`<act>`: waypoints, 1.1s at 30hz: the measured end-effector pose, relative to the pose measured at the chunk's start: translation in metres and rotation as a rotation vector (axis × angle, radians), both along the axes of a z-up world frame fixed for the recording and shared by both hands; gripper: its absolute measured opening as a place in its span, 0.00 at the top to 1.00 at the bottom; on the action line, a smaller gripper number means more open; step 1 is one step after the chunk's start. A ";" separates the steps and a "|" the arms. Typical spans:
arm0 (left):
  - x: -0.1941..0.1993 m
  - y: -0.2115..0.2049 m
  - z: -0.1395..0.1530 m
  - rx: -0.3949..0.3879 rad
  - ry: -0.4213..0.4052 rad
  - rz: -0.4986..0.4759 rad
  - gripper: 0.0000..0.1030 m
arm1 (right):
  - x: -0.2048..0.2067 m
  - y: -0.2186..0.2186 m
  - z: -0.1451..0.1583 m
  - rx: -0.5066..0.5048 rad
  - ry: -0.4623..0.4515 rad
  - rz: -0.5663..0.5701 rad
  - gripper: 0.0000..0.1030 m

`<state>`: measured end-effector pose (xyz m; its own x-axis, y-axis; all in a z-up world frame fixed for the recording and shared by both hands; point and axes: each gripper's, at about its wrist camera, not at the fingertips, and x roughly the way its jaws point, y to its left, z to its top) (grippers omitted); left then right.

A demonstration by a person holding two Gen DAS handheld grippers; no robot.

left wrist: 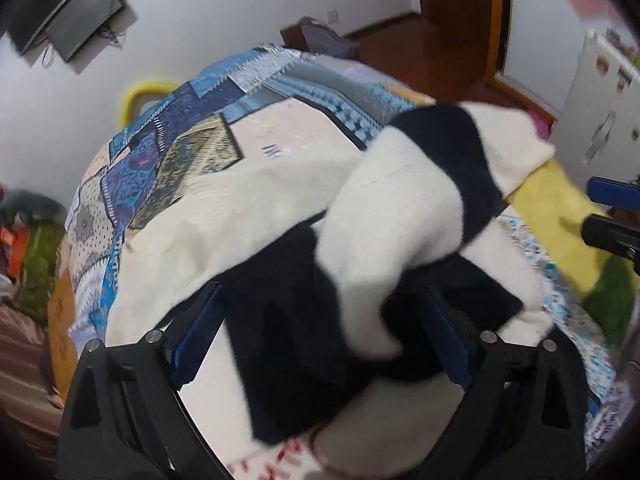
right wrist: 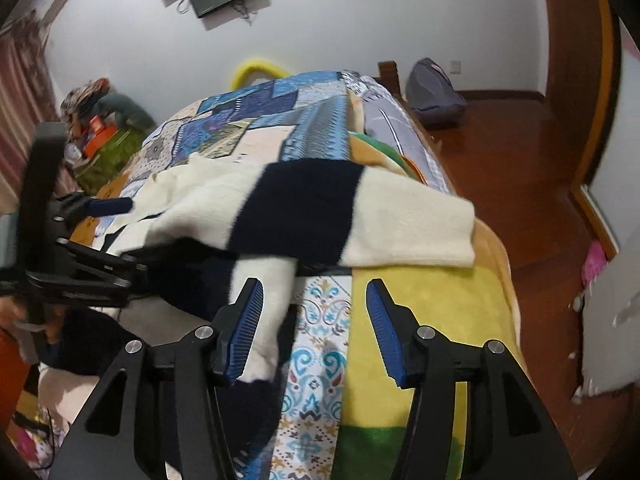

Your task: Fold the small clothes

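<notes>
Cream and navy knit, a small striped sweater (right wrist: 304, 208), lies across the bed (right wrist: 448, 312) on top of a patchwork quilt (right wrist: 256, 112) and a yellow blanket (right wrist: 424, 292). One sleeve (right wrist: 412, 228) with a broad navy band reaches out to the right over the yellow blanket, so I judge the fold is in its sleeve step: the sleeve is being carried in over the body, and it is not yet laid flat.

My right tool (right wrist: 316, 324) stands spread, its 2 blue pads apart. A cream flap of the sweater hangs beside the left pad and may brush it, but nothing is pinched between them.

My left tool (left wrist: 320, 332) sits over the sweater's bunched middle. In its own view, dark and cream cloth fills the space between its blue pads, which stand fairly wide; the picture is blurred and I cannot tell whether they press on the cloth or merely straddle it. From the right wrist view this tool shows at the left edge, near the sweater's left side.

Next I would need the right tool to go for the cuff end of the sleeve, grip it cleanly through 1 layer only, and draw it across the body while the left steadies the middle.
</notes>
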<state>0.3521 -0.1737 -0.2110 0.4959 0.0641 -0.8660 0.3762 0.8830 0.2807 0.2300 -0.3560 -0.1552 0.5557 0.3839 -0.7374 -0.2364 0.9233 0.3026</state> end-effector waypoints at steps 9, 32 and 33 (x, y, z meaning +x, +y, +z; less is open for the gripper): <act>0.020 0.028 0.000 -0.094 -0.025 0.156 0.14 | 0.027 0.031 -0.053 0.071 0.131 0.033 0.56; -0.057 0.176 0.008 -0.356 0.006 0.472 0.15 | 0.033 0.069 -0.057 -0.039 0.111 0.158 0.60; -0.058 0.167 0.013 -0.325 -0.007 0.438 0.15 | 0.032 0.069 -0.057 -0.040 0.111 0.157 0.60</act>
